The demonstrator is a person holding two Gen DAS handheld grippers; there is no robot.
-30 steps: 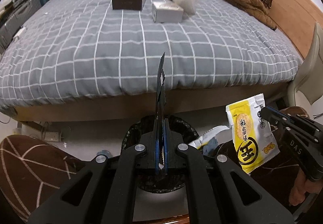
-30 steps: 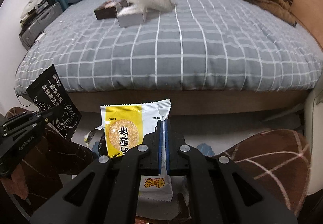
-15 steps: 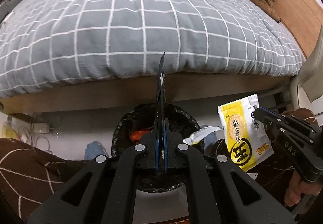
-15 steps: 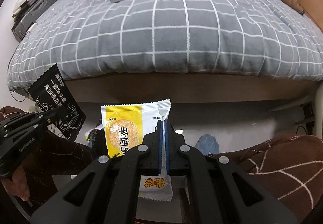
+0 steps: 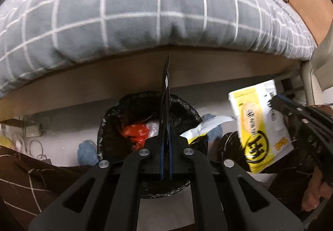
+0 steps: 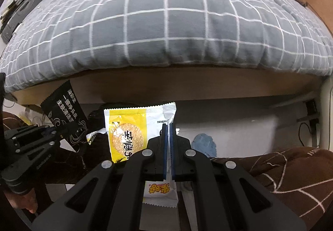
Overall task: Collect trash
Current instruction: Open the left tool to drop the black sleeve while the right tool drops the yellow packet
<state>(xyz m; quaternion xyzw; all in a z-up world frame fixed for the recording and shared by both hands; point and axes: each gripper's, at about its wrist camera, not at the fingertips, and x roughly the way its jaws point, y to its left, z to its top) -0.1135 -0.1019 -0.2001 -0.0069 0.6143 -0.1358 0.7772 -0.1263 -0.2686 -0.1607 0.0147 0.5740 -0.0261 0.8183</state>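
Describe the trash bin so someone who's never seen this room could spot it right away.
Start at the bed with the grey checked duvet. On the floor just in front of its wooden side board sits the trash bin, directly ahead of the left gripper. It is round, lined with a crinkled black bag, and has red plastic inside, unlike the blue lumps beside it.

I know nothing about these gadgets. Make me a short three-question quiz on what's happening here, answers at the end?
1. True or false: the left gripper holds the yellow rice-cracker packet.
2. What is directly below the black sachet: A) bed, B) black-lined trash bin, C) grey box?
3. Fill in: the red item in the bin is a crumpled ____.

Key: 1 false, the right gripper holds it; 2 B; 3 wrapper.
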